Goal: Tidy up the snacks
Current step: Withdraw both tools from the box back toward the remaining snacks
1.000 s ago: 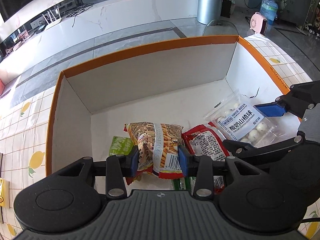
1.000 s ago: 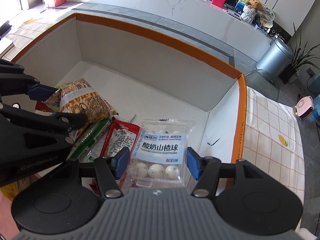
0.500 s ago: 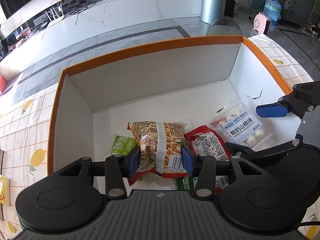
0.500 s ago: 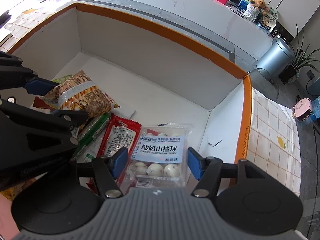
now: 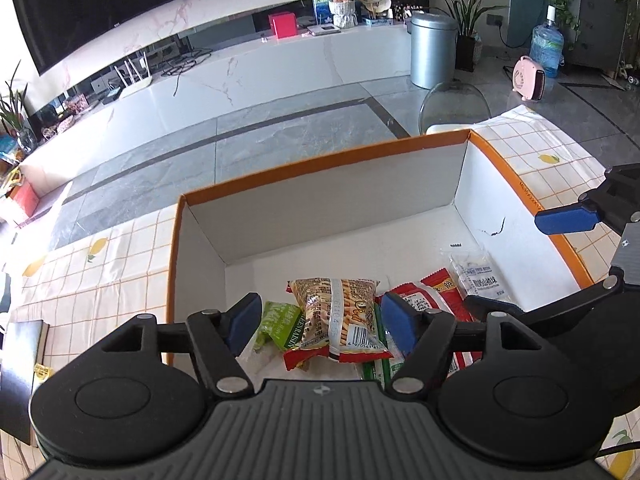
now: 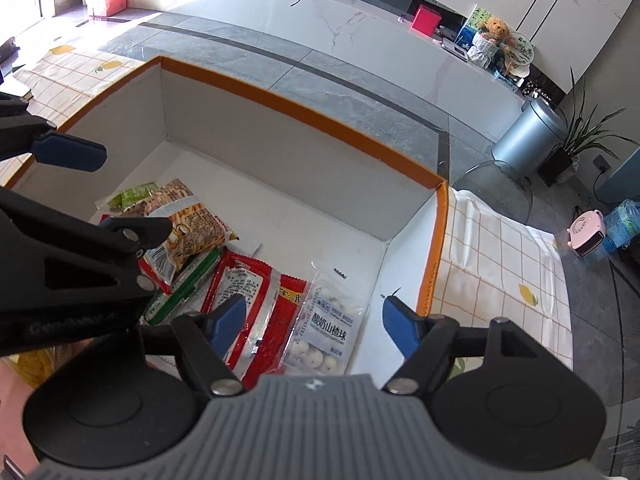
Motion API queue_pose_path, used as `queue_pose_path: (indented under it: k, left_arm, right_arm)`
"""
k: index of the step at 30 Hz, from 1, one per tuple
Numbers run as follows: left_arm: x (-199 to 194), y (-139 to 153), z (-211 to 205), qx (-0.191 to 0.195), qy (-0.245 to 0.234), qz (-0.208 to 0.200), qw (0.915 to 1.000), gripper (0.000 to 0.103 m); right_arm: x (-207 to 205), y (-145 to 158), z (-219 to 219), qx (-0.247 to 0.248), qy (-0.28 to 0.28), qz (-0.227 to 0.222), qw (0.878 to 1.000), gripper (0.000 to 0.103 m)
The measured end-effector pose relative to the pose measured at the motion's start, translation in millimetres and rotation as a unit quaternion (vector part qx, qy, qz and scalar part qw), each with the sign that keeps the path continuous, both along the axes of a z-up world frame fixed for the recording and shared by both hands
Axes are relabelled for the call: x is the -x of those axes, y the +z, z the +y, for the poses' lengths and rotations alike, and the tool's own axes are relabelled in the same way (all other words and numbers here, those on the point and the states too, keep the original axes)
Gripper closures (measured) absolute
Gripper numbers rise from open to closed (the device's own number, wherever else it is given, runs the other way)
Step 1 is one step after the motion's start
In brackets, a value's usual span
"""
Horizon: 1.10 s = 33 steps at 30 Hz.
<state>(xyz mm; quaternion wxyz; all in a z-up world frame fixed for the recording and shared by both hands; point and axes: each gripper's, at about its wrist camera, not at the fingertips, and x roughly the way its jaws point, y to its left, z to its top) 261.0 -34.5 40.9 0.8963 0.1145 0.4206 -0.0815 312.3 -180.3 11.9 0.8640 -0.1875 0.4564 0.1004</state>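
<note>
Both grippers, left (image 5: 320,326) and right (image 6: 314,326), have released their packets (image 5: 338,314) (image 6: 326,330) into the box (image 5: 320,162), jaws opening wide and lifting clear; two snacks stowed.

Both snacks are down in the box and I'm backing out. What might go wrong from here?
1. The left hand-held gripper, jaws opening, sits around the biscuit-stick bag; a pad may snag it.
2. The right hand-held gripper, also opening, is close above the yogurt hawthorn ball pack and near the orange-rimmed box wall, which it might clip.
3. The two grippers work close together and may bump.
</note>
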Motion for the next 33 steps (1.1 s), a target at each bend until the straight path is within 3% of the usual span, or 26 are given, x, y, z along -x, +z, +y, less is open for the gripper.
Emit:
queue_pose_path:
  k: [10,18,26,33]
  left_arm:
    - [51,38,3,-0.002,0.003,-0.089,0.9960,0.022]
    - [98,52,6,0.002,0.000,-0.120,0.9928,0.019]
    - [145,48,14,0.022,-0.003,-0.150,0.9884,0.019]
    - [172,23,23,0.058,0.009,-0.137,0.9888,0.019]
  right_arm:
    - [50,38,-13,-0.048,-0.024,-0.047,0.997,0.028]
    - [109,50,-15,-0.076,-0.027,-0.084,0.993,0.028]
    - [173,44,-17,-0.139,-0.043,-0.120,0.982,0.025]
    - [217,20,-20,-0.177,-0.097,-0.135,0.970,0.025]
